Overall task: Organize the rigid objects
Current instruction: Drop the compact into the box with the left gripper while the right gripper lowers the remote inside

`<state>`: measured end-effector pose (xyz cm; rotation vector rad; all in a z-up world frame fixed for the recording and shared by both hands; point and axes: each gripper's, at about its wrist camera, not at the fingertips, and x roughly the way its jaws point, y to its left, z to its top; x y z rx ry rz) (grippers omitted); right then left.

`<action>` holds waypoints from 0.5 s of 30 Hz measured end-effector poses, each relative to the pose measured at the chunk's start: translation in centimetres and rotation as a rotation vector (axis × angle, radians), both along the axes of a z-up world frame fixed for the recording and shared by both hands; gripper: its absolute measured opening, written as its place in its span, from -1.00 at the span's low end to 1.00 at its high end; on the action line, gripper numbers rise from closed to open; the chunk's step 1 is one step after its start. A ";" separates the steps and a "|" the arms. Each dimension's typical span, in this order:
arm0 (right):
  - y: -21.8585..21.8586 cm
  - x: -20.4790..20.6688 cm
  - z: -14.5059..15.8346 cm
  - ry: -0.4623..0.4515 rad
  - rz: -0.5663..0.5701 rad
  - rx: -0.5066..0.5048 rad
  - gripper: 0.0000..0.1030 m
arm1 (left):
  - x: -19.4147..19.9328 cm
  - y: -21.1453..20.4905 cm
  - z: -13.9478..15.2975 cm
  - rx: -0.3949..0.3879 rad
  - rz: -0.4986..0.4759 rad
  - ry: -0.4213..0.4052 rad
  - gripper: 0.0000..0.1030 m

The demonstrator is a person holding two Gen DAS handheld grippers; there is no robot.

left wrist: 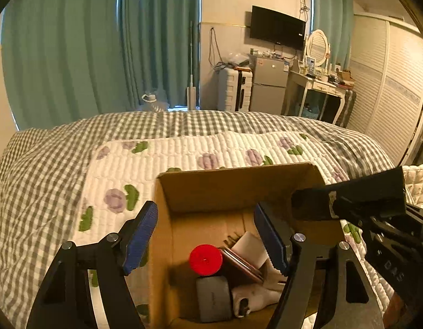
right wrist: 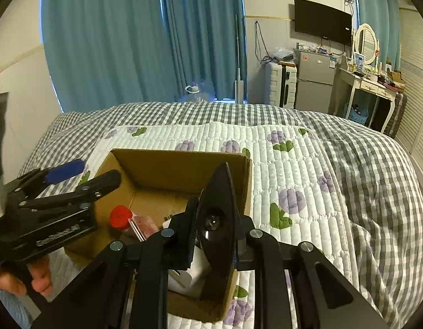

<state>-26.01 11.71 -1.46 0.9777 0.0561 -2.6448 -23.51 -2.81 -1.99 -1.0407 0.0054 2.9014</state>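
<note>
Bedroom stuff first: from the left wrist view we're looking over a checked bed (left wrist: pixel 60 148) with a flowery quilted pad, teal curtains behind. Sitting on the pad is the cardboard box (left wrist: pixel 233 189), already holding a red-capped bottle (left wrist: pixel 206 259), a grey case (left wrist: pixel 214 298) and some white bits. Our left gripper (left wrist: pixel 206 238) is hanging over the box's left half, jaws standing fairly wide with nothing between them. Over on the right, the right gripper is carrying a black object (left wrist: pixel 348 197) above the box's right wall.

Switching to the right wrist view, the right gripper (right wrist: pixel 215 230) is clamping that black wedge-shaped thing, over the near right corner of the box. We're guessing this is the drop-in step: next we're lowering it past the rim, then opening up.
</note>
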 end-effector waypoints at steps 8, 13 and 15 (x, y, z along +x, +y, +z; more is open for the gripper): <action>-2.9 -3.1 -1.5 0.008 -0.039 0.054 -0.64 | 1.2 -1.9 -0.1 0.012 0.031 0.003 0.46; -3.7 -3.8 -2.4 -0.016 -0.031 0.029 -0.63 | 1.7 -2.8 -0.5 0.020 0.043 -0.005 0.46; -3.6 -3.2 -2.2 0.005 -0.034 0.020 -0.23 | 1.8 -3.0 -0.6 0.021 0.043 -0.013 0.46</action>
